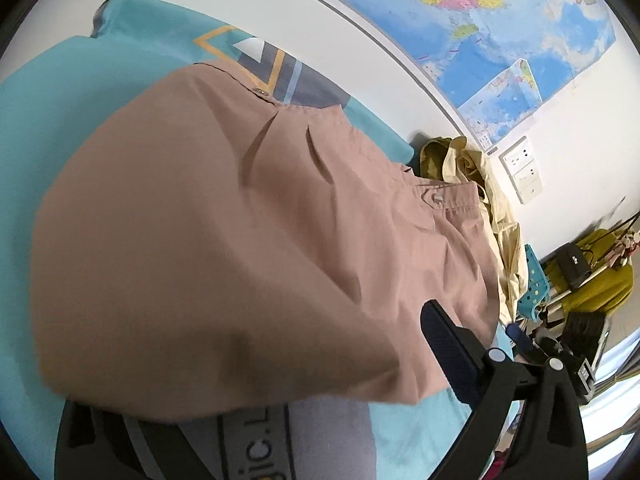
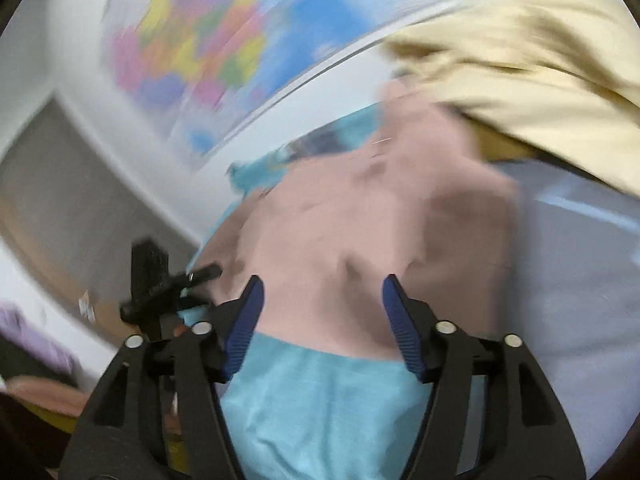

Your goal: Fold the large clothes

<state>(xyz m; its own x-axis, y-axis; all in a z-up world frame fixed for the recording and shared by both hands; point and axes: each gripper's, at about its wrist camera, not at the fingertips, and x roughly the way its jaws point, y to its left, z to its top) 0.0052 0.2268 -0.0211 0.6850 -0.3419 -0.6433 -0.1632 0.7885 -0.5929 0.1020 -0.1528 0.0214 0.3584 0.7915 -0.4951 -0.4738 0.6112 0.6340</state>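
Pinkish-brown trousers [image 1: 224, 216] lie spread on a turquoise bed cover [image 1: 24, 168], waistband and button toward the wall. My left gripper [image 1: 280, 336] stands wide open at the near hem. Its right finger [image 1: 448, 348] is bare beside the cloth, while the hem drapes over the left finger and hides it. The right wrist view is blurred. There my right gripper [image 2: 324, 292] is open just above the trousers [image 2: 360, 232], nothing pressed between its blue pads [image 2: 244, 320]. The left gripper [image 2: 152, 280] shows as a black shape at its left.
A cream and olive garment pile [image 1: 480, 168] lies beside the waistband, also seen as cream cloth [image 2: 520, 80]. A world map [image 1: 480, 20] and sockets [image 1: 520, 172] are on the wall. Off the bed's far side stand a yellow-green seat [image 1: 592, 288] and dark clutter.
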